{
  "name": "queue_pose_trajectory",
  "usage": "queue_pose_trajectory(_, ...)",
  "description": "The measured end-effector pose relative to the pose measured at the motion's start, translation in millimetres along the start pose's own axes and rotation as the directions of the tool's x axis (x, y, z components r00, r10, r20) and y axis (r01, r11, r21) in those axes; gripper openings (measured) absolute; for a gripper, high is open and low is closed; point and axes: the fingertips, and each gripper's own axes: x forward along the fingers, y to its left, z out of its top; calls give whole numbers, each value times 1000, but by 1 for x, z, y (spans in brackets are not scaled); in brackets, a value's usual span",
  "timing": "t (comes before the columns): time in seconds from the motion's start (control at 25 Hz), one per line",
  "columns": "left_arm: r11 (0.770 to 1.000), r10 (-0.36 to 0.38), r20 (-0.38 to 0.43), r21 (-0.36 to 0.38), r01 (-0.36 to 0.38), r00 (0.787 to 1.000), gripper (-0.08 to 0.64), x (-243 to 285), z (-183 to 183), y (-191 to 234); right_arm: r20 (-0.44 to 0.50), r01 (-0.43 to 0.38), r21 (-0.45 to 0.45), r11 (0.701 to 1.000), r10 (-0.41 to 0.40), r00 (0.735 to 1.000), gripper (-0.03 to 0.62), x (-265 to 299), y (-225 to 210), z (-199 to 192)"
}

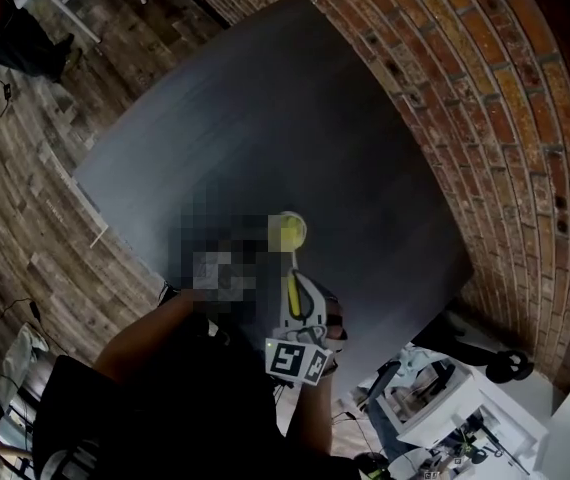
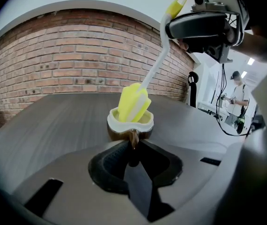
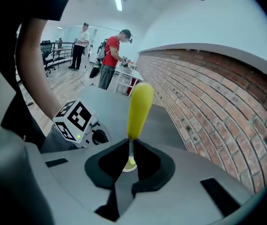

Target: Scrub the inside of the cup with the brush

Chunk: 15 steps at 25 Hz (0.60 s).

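Pinching the cup (image 2: 145, 122) at their tips, left tongs (image 2: 132, 142) face right tongs (image 3: 131, 146) clamping the brush (image 2: 134, 102) dipped inside.

A red brick wall (image 1: 485, 98) is running along the far right edge of the dark grey table (image 1: 265, 118), and worn wood-plank flooring (image 1: 25, 198) is spreading out beyond its left edge. A white cart (image 1: 445, 408) is standing off the near right corner. Overhead a ceiling strip light (image 3: 118, 1) is glowing, and two people (image 3: 111, 55) are standing in the distance.
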Motion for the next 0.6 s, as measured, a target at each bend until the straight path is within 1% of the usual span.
queue_pose_trajectory(0.2, 1000, -13, -4, 2, 13, 1000, 84, 1, -1, -4, 27, 10, 93, 996, -13, 1000, 49, -12, -2, -3)
queue_pose_trajectory(0.32, 1000, -4, 3, 4, 4, 1000, 93, -4, 2, -7, 69, 13, 151, 989, -24, 997, 49, -23, -5, -3)
queue_pose_trajectory(0.48, 998, 52, 25, -19, -51, 998, 94, -20, 6, -7, 146, 18, 232, 973, -53, 988, 49, -42, -11, -4)
queue_pose_trajectory(0.6, 993, 103, 46, -58, -100, 994, 94, -35, 11, -6, 189, 21, 339, 940, -90, 978, 49, -57, -20, -8)
